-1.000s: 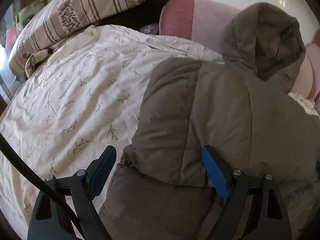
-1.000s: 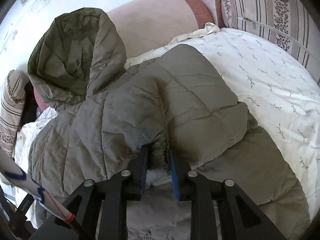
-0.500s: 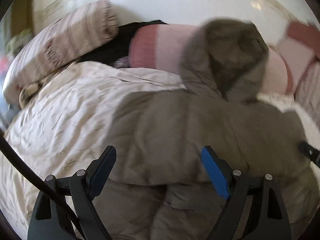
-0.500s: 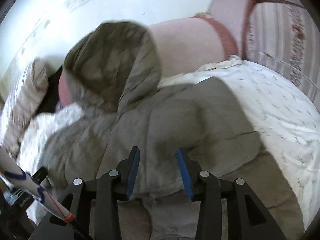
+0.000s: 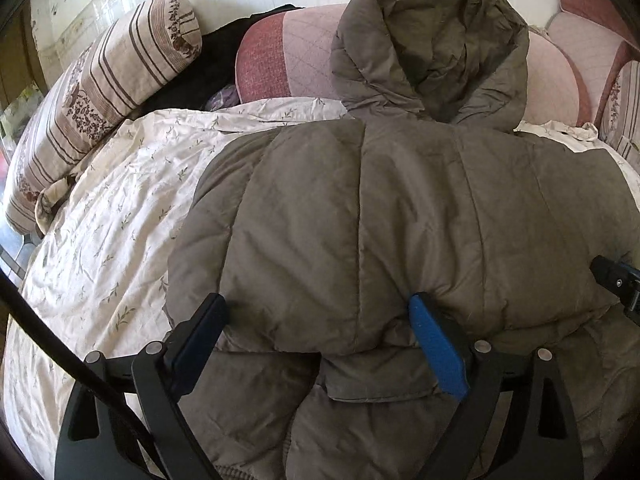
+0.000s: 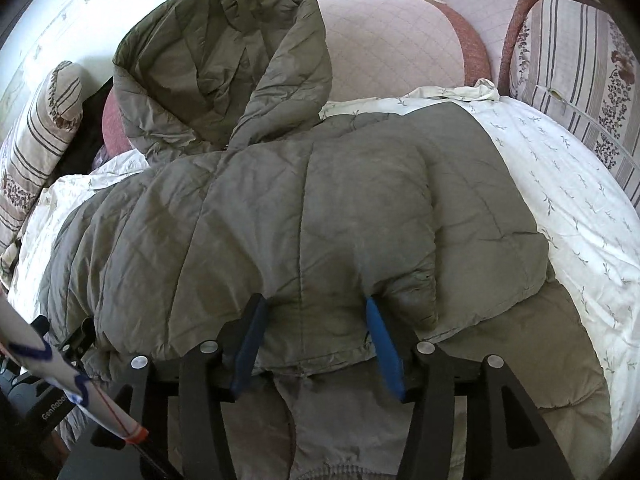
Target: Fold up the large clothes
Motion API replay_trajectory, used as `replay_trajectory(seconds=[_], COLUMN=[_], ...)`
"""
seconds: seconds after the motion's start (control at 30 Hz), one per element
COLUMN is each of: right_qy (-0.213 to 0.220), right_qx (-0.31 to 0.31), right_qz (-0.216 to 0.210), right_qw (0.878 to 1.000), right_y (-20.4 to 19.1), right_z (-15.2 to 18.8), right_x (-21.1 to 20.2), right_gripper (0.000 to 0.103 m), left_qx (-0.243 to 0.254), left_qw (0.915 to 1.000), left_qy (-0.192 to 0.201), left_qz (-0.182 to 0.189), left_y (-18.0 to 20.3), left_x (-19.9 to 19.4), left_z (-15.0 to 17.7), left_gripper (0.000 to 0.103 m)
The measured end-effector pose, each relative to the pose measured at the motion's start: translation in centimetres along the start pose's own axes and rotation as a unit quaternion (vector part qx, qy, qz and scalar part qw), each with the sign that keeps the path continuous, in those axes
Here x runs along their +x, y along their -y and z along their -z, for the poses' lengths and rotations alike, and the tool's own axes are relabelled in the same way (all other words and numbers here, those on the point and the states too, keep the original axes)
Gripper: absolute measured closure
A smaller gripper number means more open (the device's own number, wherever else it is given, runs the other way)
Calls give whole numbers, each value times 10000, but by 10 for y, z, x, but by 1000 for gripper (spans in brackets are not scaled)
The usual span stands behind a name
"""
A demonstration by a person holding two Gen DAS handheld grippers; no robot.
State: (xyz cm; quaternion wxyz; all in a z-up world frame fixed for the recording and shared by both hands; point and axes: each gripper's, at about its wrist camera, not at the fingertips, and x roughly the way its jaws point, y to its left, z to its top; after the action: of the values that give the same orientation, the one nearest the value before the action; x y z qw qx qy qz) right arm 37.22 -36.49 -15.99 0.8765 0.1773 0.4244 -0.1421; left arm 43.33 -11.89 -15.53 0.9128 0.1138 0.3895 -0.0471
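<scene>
A large olive-grey padded hooded jacket [image 5: 384, 216] lies on the bed, both sides folded over the middle, its hood [image 5: 432, 40] propped against the pink headboard. It also shows in the right wrist view [image 6: 288, 224]. My left gripper [image 5: 316, 312] is open, its fingers straddling the near edge of the folded layer, gripping nothing. My right gripper [image 6: 312, 312] is open, with a bulge of the folded layer between its fingers. The right gripper's tip shows at the right edge of the left wrist view [image 5: 618, 280].
The bed has a cream sheet [image 5: 112, 216] with a leaf print. A striped pillow [image 5: 112, 80] and dark clothes [image 5: 208, 64] lie at the back left; another striped pillow [image 6: 580, 76] lies at the right. The pink headboard [image 6: 392, 44] stands behind.
My right gripper let go of the jacket's fold and opened. Both grippers moved towards the middle of the jacket, which now lies with both sides folded in.
</scene>
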Motion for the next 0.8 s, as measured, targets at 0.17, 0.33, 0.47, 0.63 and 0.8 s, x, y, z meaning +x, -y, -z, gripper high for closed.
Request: replay_trajectory(seconds=[0.17, 0.33, 0.47, 0.63, 0.8], right_qy=[49, 432, 354, -3, -43], right_qx=[-72, -267, -510, -614, -655], right_qz=[30, -237, -226, -82, -43], right_qw=[10000, 9984, 9978, 9981, 9978], right_y=[-6, -19, -31, -33, -32], right_z=[0, 0, 3, 10, 10], right_x=[-10, -29, -24, -5, -1], right_gripper=[43, 43, 43, 35, 34], left_qx=[-6, -41, -97, -260, -317], left_qw=[10000, 9998, 9995, 9996, 9994], left_qy=[6, 195, 265, 82, -119], left_qz=[-18, -94, -145, -13, 61], left_y=[-2, -3, -8, -16, -15], left_x=[1, -12, -17, -11, -1], left_z=[-1, -4, -6, -6, -3], left_gripper=[11, 11, 11, 11, 10])
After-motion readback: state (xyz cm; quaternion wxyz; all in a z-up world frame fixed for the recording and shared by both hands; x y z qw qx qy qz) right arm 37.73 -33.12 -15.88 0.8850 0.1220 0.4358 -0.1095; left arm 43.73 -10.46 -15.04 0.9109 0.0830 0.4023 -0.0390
